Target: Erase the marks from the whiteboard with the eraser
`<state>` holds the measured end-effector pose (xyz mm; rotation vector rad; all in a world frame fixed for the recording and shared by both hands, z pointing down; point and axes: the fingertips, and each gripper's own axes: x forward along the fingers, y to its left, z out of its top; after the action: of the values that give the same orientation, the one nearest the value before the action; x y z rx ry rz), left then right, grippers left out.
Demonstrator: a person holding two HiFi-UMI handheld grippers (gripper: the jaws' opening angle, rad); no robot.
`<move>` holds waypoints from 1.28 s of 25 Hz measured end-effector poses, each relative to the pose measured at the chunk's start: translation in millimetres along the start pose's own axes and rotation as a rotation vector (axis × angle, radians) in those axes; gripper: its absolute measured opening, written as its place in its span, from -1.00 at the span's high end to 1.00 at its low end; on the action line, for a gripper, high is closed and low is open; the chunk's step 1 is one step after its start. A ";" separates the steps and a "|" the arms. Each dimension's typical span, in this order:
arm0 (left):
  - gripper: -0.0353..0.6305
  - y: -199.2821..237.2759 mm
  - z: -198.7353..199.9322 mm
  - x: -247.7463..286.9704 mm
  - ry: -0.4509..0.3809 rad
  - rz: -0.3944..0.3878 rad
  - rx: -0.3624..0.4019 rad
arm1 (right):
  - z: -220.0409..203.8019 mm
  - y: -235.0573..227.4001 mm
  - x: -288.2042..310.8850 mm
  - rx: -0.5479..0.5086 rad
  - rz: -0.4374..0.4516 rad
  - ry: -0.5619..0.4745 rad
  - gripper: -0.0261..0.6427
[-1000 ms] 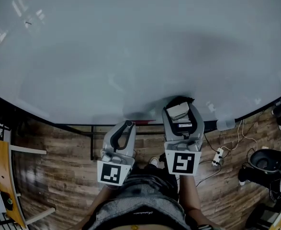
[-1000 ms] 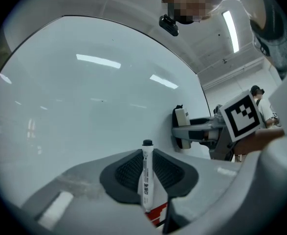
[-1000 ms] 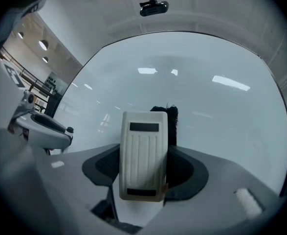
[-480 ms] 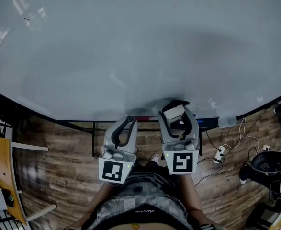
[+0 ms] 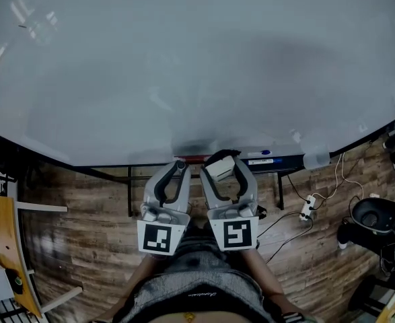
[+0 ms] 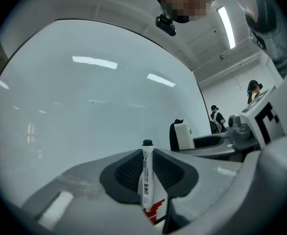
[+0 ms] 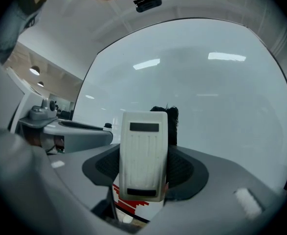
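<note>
Eraser (image 7: 143, 153): white casing, black felt backing, clamped upright between the fingers of the right gripper (image 5: 223, 167). Whiteboard (image 5: 184, 66): pale, beyond both sets of fingertips; contact with the eraser cannot be told. Marker (image 6: 146, 177): white, black cap, pinched upright between the fingers of the left gripper (image 5: 176, 175), just beside the right fingers.

No legible text or numbers.

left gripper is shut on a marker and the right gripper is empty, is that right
No: the right gripper isn't empty; the right gripper view shows it shut on the eraser. The left gripper is shut on the marker.
</note>
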<state>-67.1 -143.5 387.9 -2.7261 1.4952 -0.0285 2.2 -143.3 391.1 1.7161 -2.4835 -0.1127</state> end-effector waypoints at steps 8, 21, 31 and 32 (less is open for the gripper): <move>0.68 -6.0 10.8 -8.5 -0.021 0.018 0.008 | 18.4 -1.1 -6.0 0.046 0.016 -0.034 0.15; 0.68 -24.8 16.9 -12.6 -0.035 0.048 0.050 | 18.0 -5.6 -21.2 0.029 0.062 -0.041 0.15; 0.68 -37.3 17.7 -12.8 -0.047 0.065 0.041 | 14.4 -10.0 -31.7 0.022 0.086 -0.040 0.15; 0.68 -38.2 18.2 -12.7 -0.048 0.066 0.040 | 14.7 -10.2 -32.5 0.018 0.088 -0.039 0.15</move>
<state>-41.2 -111.9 371.1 -2.6254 1.5540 0.0089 20.9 -116.6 373.4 1.6233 -2.5912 -0.1171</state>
